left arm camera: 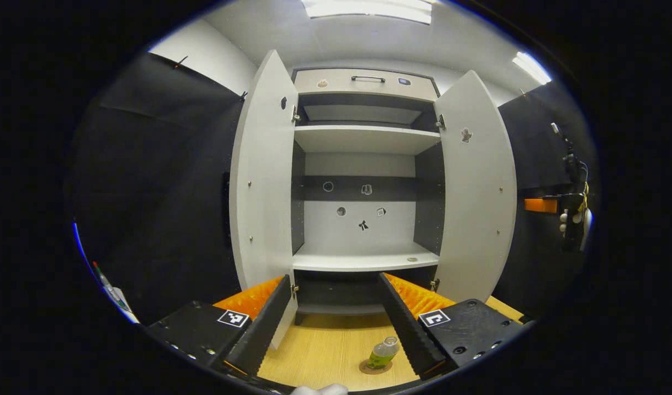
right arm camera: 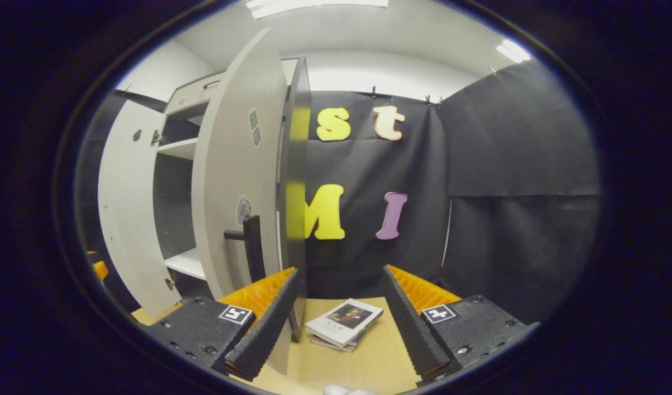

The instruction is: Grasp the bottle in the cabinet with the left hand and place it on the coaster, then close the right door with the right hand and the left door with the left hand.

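A small green bottle point(left arm camera: 384, 352) stands on a round coaster point(left arm camera: 371, 368) on the wooden table, just inside the right finger of my left gripper point(left arm camera: 336, 362), which is open and holds nothing. Behind it the cabinet point(left arm camera: 363, 164) has both doors swung wide: left door point(left arm camera: 262, 181), right door point(left arm camera: 476, 192). Its shelves are bare. My right gripper point(right arm camera: 336, 362) is open, facing the outer side of the right door point(right arm camera: 234, 181), whose black handle point(right arm camera: 252, 247) is just above its left finger. The left door point(right arm camera: 127, 208) shows farther left.
A stack of books point(right arm camera: 344, 323) lies on the table point(right arm camera: 369, 356) between the right gripper's fingers, against the black cloth wall. The other gripper, held by a gloved hand point(left arm camera: 575, 219), is at the far right of the left gripper view.
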### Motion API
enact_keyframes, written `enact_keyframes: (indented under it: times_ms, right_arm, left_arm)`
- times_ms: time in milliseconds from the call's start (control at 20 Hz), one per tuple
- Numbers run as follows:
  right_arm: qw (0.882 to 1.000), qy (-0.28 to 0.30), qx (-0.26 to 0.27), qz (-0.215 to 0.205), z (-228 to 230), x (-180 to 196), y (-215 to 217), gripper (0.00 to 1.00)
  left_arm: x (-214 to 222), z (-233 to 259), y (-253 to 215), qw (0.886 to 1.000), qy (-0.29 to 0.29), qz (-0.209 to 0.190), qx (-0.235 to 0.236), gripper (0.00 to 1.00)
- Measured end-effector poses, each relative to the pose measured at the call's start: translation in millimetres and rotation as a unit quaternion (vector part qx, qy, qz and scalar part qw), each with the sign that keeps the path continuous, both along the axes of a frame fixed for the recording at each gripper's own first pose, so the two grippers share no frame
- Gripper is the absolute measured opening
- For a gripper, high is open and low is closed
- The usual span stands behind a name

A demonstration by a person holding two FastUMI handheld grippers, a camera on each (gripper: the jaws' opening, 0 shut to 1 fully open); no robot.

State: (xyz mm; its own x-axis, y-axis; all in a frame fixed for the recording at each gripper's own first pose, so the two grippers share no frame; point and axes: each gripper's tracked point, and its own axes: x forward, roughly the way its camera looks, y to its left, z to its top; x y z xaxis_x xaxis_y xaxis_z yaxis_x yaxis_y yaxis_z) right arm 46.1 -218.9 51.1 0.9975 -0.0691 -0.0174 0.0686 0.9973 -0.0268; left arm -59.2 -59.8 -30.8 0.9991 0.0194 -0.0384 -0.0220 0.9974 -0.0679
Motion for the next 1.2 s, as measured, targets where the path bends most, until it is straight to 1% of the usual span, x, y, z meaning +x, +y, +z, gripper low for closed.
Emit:
enact_keyframes:
  times_ms: [50, 200, 250, 300, 350, 400, 450, 500, 700, 900, 1200]
  right_arm:
    - [1.000, 0.000, -0.002, 0.014, 1.5, 8.1, 7.0, 0.97]
    - [0.999, -0.009, -0.009, 0.037, 7.3, 22.9, 17.4, 0.98]
    - [0.999, -0.009, -0.012, 0.037, 6.9, 22.8, 17.4, 0.98]
    - [0.999, -0.011, -0.015, 0.040, 7.4, 24.3, 17.9, 0.96]
    - [0.999, -0.011, -0.014, 0.043, 7.9, 25.5, 20.0, 0.94]
    - [0.999, -0.008, -0.008, 0.045, 7.4, 25.4, 21.0, 0.96]
    - [0.999, -0.003, -0.004, 0.048, 6.2, 24.9, 23.1, 0.94]
    - [0.999, 0.001, -0.003, 0.049, 5.8, 24.9, 25.7, 0.96]
    - [0.999, 0.007, -0.001, 0.044, 5.2, 21.9, 38.2, 0.96]
    - [0.998, 0.013, 0.000, 0.059, 3.1, 22.4, 70.4, 0.96]
    - [0.998, 0.011, -0.001, 0.067, 0.0, 29.6, 125.5, 0.96]
  left_arm:
    - [-0.7, 2.5, -2.6, 1.000, -0.002, 0.004, -0.002, 0.96]
    - [-1.9, 4.5, -7.0, 1.000, -0.004, 0.014, -0.003, 0.96]
    - [-1.2, 3.6, -6.2, 1.000, -0.003, 0.019, -0.003, 0.96]
    - [0.1, 2.8, -6.9, 1.000, -0.002, 0.021, -0.005, 0.92]
    - [0.6, 2.0, -8.2, 1.000, -0.001, 0.022, -0.008, 0.96]
    - [0.8, 0.1, -8.7, 1.000, 0.002, 0.023, -0.009, 0.96]
    - [2.1, -1.1, -9.6, 1.000, 0.005, 0.022, -0.009, 0.96]
    - [3.3, -3.1, -10.0, 1.000, 0.008, 0.023, -0.007, 0.96]
    - [7.7, -6.2, -13.0, 1.000, 0.007, 0.013, -0.006, 0.96]
    - [9.8, -9.0, -8.5, 1.000, 0.008, 0.000, -0.009, 0.96]
    - [4.3, -10.0, 8.2, 1.000, 0.005, -0.004, -0.006, 0.96]
